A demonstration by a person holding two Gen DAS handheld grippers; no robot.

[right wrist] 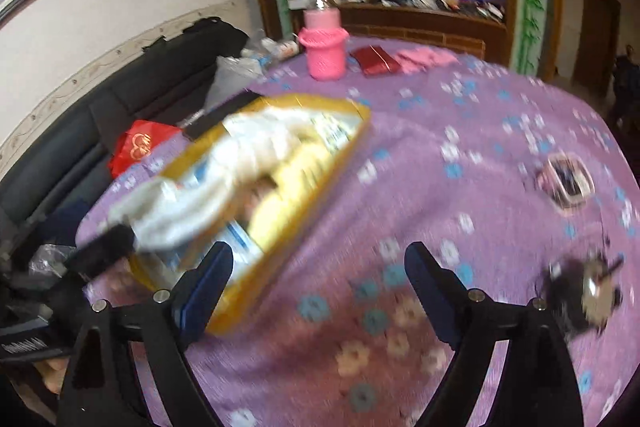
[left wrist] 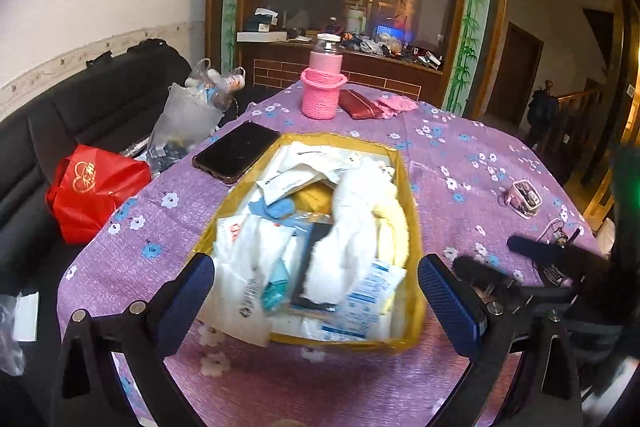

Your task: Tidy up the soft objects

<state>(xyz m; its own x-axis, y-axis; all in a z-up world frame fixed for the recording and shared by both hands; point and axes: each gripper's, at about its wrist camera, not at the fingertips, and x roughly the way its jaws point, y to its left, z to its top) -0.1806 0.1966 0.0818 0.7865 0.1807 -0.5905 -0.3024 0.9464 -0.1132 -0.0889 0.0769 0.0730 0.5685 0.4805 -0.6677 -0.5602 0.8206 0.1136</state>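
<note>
A shallow yellow box [left wrist: 412,187] sits mid-table on the purple flowered cloth, filled with soft things: a white fluffy piece [left wrist: 360,211], a pale yellow fluffy cloth [left wrist: 394,227], a blue item [left wrist: 280,207] and several white packets. My left gripper [left wrist: 320,303] hovers open over the box's near end, nothing between its fingers. At the right edge the right gripper's dark fingers [left wrist: 520,267] show. In the blurred right wrist view the box [right wrist: 348,155] lies to the left. My right gripper [right wrist: 320,291] is open and empty above bare cloth beside the box's near right corner.
A black phone [left wrist: 236,151] lies left of the box. Behind it stand a pink knitted holder with a bottle [left wrist: 322,91], a red wallet [left wrist: 358,105] and pink cloth [left wrist: 394,105]. A small clear pouch [left wrist: 524,197] and keys [left wrist: 560,231] lie right. A red bag [left wrist: 92,191] rests on the sofa.
</note>
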